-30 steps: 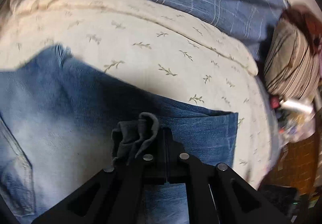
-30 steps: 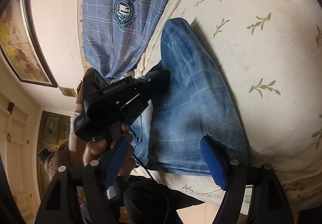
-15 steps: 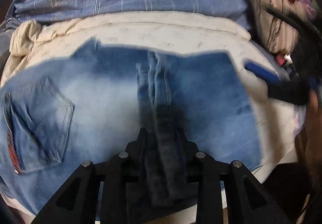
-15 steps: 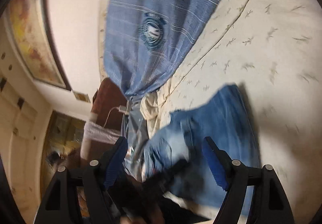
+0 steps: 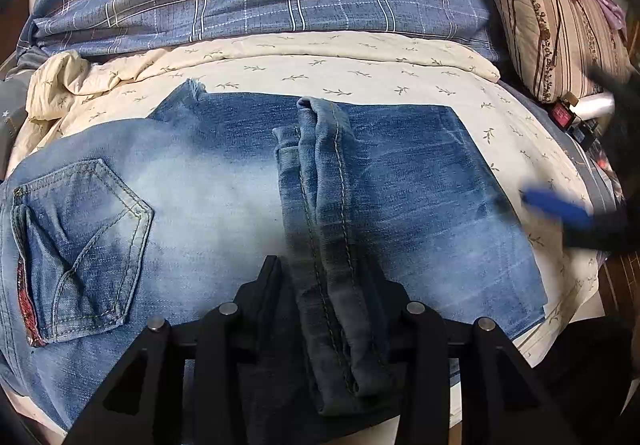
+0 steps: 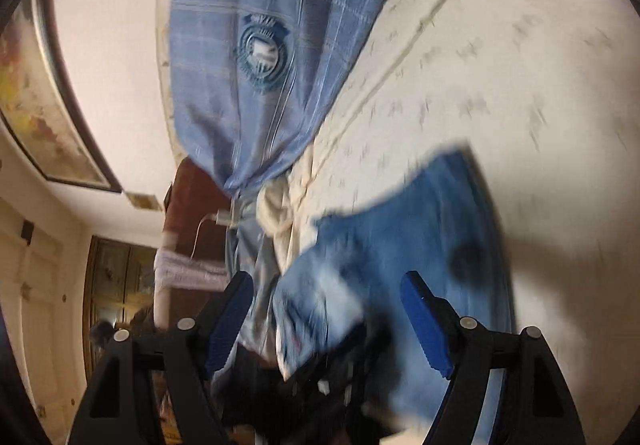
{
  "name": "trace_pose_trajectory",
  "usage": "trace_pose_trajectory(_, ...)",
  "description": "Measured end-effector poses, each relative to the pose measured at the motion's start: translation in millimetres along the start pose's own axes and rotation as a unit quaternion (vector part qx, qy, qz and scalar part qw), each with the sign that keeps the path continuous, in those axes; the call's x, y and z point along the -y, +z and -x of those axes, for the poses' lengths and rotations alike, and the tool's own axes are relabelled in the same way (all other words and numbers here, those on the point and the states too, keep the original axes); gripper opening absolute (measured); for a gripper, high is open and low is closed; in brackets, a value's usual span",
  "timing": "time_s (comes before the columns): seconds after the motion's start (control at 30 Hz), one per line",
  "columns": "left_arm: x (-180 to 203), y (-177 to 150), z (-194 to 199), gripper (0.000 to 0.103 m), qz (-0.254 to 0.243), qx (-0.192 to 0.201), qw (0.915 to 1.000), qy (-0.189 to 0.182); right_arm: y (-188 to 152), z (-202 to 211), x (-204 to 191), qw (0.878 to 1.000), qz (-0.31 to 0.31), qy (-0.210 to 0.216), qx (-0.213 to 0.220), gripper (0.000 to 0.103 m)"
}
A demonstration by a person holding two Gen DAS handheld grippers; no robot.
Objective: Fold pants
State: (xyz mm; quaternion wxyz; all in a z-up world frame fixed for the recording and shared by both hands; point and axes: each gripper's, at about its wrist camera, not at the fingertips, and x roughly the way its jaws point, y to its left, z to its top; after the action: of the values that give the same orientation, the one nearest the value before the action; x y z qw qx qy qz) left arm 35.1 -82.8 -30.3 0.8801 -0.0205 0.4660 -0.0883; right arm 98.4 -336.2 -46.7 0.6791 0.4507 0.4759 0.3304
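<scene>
Cream bedspread (image 5: 360,73) under jeans (image 5: 200,185), left claw (image 5: 332,285) clamping bunched hem, right claw (image 6: 328,309) apart.

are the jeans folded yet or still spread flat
Partly folded: the blue denim jeans lie doubled on the cream leaf-print bedcover, hems bunched in the shut left gripper. The right gripper is open, holding nothing.

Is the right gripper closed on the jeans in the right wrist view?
No: the right gripper stands wide open, its blue pads apart above the jeans.
</scene>
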Motion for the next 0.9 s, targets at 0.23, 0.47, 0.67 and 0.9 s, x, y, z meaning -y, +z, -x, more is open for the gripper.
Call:
trace_pose_trajectory(0.23, -3.8, 18.3, 31.7, 0.054, 0.034, 0.044, 0.9983, -0.016, -30.8, -3.4, 29.1, 0.999, -0.015, -0.020, -0.022, 0.082)
trace_pose_trajectory(0.47, 10.0, 60.0, 19.7, 0.058, 0.017, 0.060, 0.9973, -0.039, -37.7, 23.6, 28.5, 0.997, 0.008, -0.071, 0.010, 0.082)
trace_pose_trajectory(0.67, 4.3, 79.0, -39.7, 0.058, 0.020, -0.016, 0.9984, 0.050, -40.8, 14.2, 42.9, 0.993, 0.003, -0.115, -0.019, 0.082)
trace_pose_trajectory(0.9, -3.1, 72.4, -52.5, 0.075, 0.026, -0.008, 0.9972, 0.070, -44.8, -4.6, 30.3, 0.983, 0.041, -0.171, -0.050, 0.043)
